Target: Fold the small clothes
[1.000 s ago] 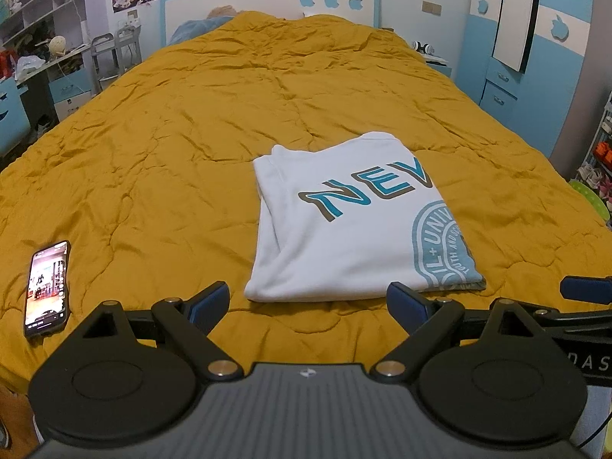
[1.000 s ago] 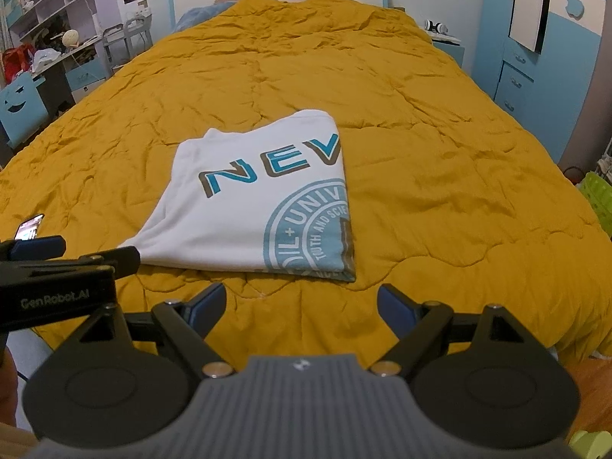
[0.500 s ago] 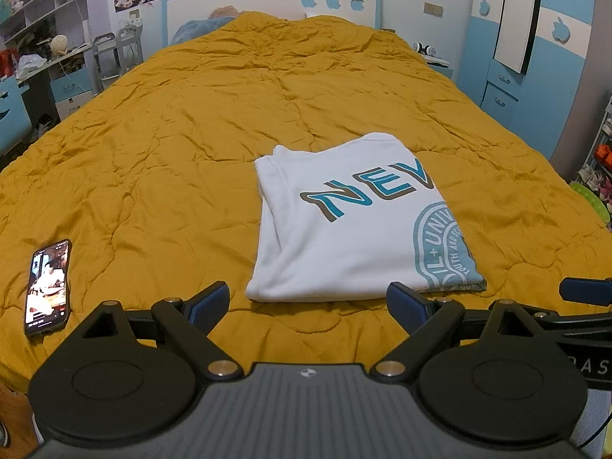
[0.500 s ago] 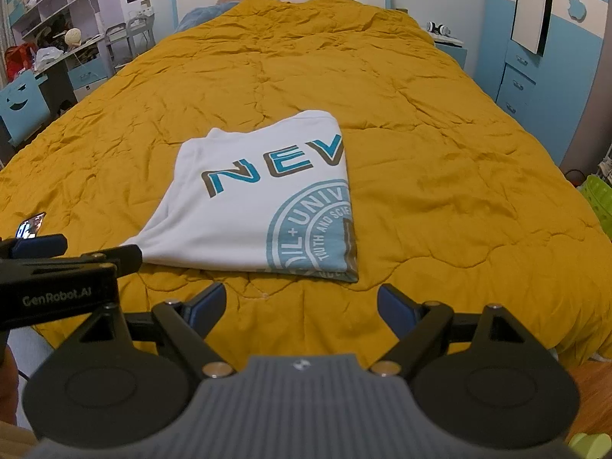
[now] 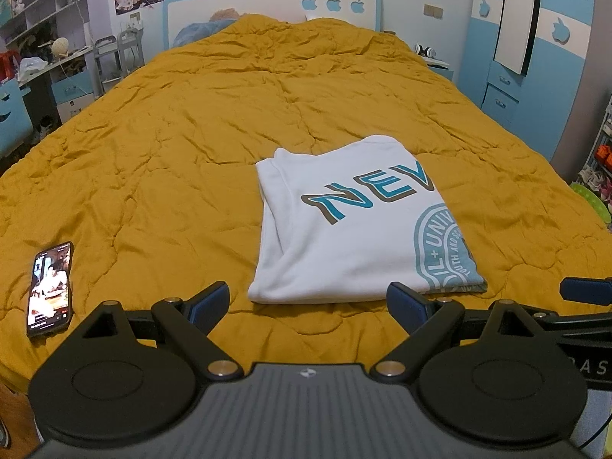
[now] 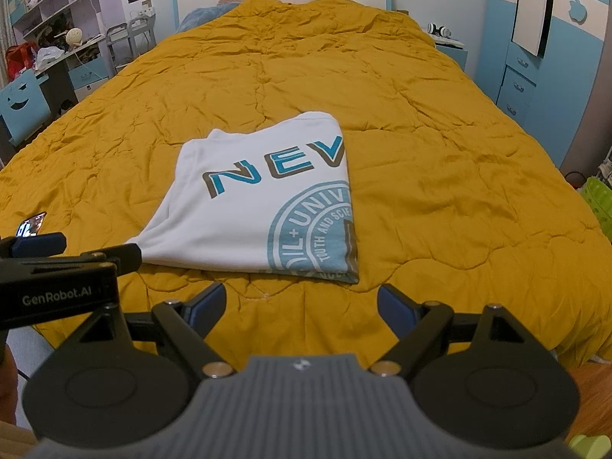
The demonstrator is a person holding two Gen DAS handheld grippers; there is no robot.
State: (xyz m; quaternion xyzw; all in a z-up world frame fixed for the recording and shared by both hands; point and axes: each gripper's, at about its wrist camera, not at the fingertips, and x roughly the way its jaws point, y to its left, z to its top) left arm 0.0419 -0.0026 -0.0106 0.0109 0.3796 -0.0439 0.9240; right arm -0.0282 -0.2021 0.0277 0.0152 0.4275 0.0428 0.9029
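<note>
A white T-shirt (image 5: 355, 225) with blue "NEV" lettering and a round blue print lies folded into a rectangle on the mustard-yellow bedspread (image 5: 172, 153). It also shows in the right wrist view (image 6: 260, 199). My left gripper (image 5: 308, 300) is open and empty, just short of the shirt's near edge. My right gripper (image 6: 298, 300) is open and empty, near the shirt's near right corner. Each gripper's side shows in the other's view.
A phone (image 5: 49, 288) with a lit screen lies on the bedspread at the near left. Blue wardrobes (image 5: 535, 57) stand to the right, a desk and shelves (image 5: 38, 57) to the left, the headboard (image 5: 267, 4) at the far end.
Both grippers have risen or drawn back very slightly. The shirt and phone lie as before.
</note>
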